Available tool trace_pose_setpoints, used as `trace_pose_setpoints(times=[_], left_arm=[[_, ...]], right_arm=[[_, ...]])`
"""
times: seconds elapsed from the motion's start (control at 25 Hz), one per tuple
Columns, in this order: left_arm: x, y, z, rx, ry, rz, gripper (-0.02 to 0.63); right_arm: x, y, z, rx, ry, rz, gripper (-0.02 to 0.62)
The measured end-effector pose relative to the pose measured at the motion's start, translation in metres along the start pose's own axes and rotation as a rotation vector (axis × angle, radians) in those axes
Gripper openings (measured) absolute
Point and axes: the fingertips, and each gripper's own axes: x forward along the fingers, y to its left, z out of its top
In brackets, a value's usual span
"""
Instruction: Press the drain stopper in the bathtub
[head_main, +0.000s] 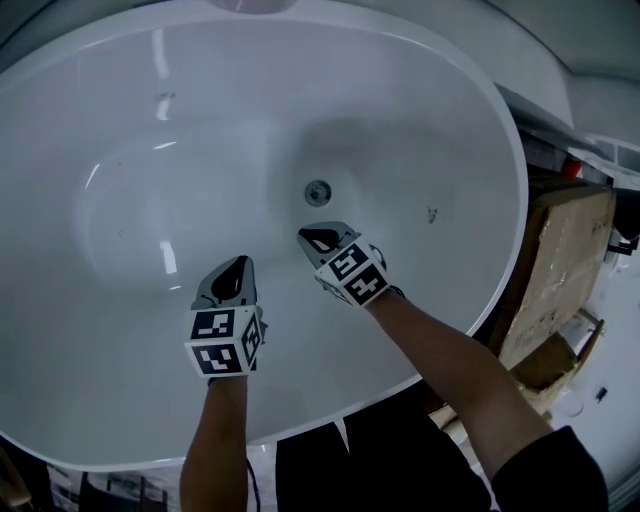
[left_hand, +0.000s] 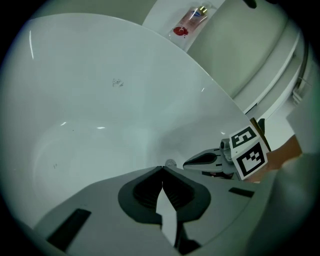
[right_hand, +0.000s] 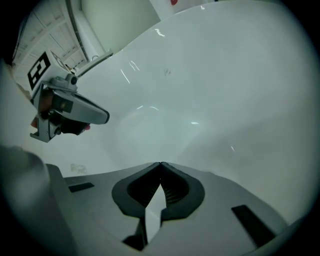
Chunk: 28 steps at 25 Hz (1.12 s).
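The small round metal drain stopper (head_main: 317, 192) sits flat in the white bathtub (head_main: 120, 120) floor.

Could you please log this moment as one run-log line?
stage: pre-press | left gripper: shut, empty | right gripper: shut, empty, near stopper, not touching

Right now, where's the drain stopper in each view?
Head view: drain stopper at centre, just beyond the right hand-held gripper.
Left gripper view: small disc just above the shut jaw tips.
Right gripper view: not in it.
Shared landmark: the white bathtub.
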Motion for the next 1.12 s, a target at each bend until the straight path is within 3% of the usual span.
trace_pose_setpoints(times=[0.28, 0.56, 0.84, 1.12], left_arm=[[0.031, 0.011, -0.007, 0.056, 0.033, -0.011, 0.012], [0.058, 0.02, -0.025, 0.096, 0.063, -0.02, 0.012], [0.084, 0.036, -0.05, 0.09, 0.081, -0.005, 0.012], [0.102, 0.046, -0.075, 0.064, 0.12, 0.004, 0.012]], right_arm=[[0.047, -0.044, -0.03, 0.007, 0.077, -0.058, 0.014], [0.091, -0.084, -0.08, -0.109, 0.247, -0.105, 0.015], [0.106, -0.119, -0.097, -0.203, 0.29, -0.187, 0.015], [0.113, -0.144, -0.105, -0.16, 0.312, -0.254, 0.018]])
